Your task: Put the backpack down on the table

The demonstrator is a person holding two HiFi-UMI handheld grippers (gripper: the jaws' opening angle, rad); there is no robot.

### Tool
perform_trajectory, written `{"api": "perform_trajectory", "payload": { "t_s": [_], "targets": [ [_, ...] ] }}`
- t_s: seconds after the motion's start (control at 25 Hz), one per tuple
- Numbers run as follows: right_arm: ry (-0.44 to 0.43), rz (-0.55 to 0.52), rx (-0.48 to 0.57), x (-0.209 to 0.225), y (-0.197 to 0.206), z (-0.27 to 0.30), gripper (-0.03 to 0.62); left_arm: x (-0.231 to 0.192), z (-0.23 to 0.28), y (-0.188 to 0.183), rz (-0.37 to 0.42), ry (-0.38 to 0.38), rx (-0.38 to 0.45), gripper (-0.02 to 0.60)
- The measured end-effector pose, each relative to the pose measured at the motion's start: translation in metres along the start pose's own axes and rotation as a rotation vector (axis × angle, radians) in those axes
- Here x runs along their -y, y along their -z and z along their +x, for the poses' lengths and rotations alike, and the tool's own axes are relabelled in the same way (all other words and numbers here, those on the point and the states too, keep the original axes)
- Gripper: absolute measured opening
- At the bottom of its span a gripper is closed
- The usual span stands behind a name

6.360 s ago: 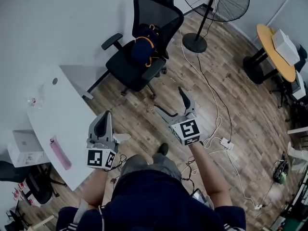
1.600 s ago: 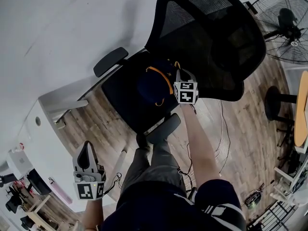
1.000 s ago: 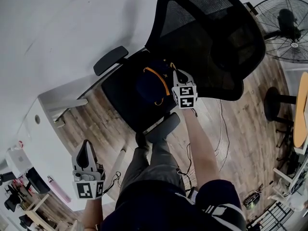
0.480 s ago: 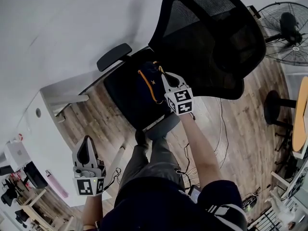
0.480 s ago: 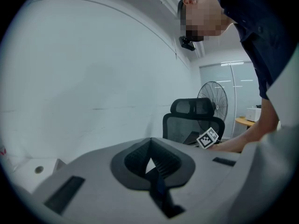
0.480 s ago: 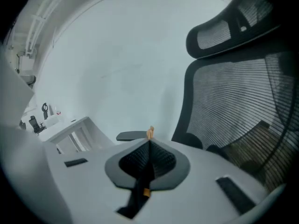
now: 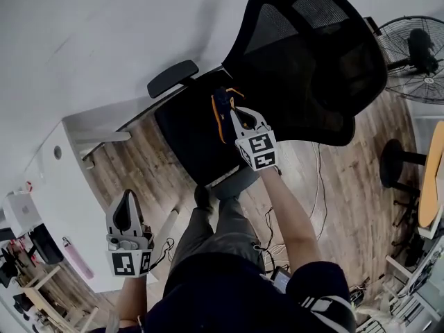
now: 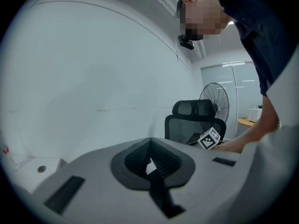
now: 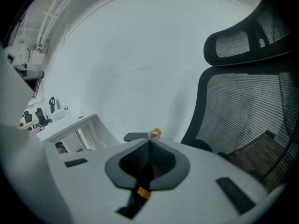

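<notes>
The navy backpack (image 7: 220,108) with orange trim hangs edge-on above the black office chair's seat (image 7: 187,134). My right gripper (image 7: 232,114) is shut on its top strap. In the right gripper view the dark strap (image 9: 142,192) runs between the closed jaws, and an orange loop (image 9: 154,134) sticks up past the tips. My left gripper (image 7: 125,205) is held low at the lower left, near the white table (image 7: 59,186). Its jaws are together with nothing in them. In the left gripper view the left gripper (image 8: 150,158) points toward the chair (image 8: 194,120).
The chair's tall mesh back (image 7: 312,61) stands right behind the backpack, and an armrest (image 7: 172,78) juts out to the left. A floor fan (image 7: 416,50) stands at the right. A pink object (image 7: 73,257) lies on the white table. Cables run across the wood floor (image 7: 326,186).
My right gripper has risen and moved left with the backpack, which has come up off the seat and turned edge-on. The left gripper has barely moved.
</notes>
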State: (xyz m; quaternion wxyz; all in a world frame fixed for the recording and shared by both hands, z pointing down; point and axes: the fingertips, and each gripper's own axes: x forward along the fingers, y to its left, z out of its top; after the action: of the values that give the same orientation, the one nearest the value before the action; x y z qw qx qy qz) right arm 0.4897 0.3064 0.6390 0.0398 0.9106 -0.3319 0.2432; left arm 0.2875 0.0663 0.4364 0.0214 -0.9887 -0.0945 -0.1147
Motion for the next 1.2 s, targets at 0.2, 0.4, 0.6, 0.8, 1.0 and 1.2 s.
{"api": "perform_trajectory", "payload": {
  "t_s": [0.2, 0.4, 0.6, 0.8, 1.0, 1.2],
  "targets": [
    [0.012, 0.015, -0.004, 0.005, -0.003, -0.006, -0.006, 0.0, 0.0, 0.0, 0.001, 0.002, 0.006, 0.005],
    [0.005, 0.022, 0.004, 0.007, -0.011, -0.015, -0.006, 0.0, 0.002, -0.001, 0.001, -0.003, 0.017, 0.005],
    [-0.014, 0.036, 0.02, 0.003, -0.024, -0.029, -0.006, 0.002, 0.002, -0.007, 0.0, -0.009, 0.035, 0.004],
    [-0.069, 0.052, 0.046, -0.01, -0.04, -0.043, -0.006, 0.006, -0.004, -0.011, 0.003, -0.028, 0.048, 0.005],
    [-0.145, 0.043, 0.076, -0.028, -0.064, -0.06, -0.006, 0.004, -0.016, -0.016, 0.001, -0.073, 0.069, 0.005],
    [-0.236, 0.032, 0.103, -0.052, -0.092, -0.076, -0.006, -0.003, -0.034, -0.02, -0.003, -0.138, 0.084, 0.005]
  ]
}}
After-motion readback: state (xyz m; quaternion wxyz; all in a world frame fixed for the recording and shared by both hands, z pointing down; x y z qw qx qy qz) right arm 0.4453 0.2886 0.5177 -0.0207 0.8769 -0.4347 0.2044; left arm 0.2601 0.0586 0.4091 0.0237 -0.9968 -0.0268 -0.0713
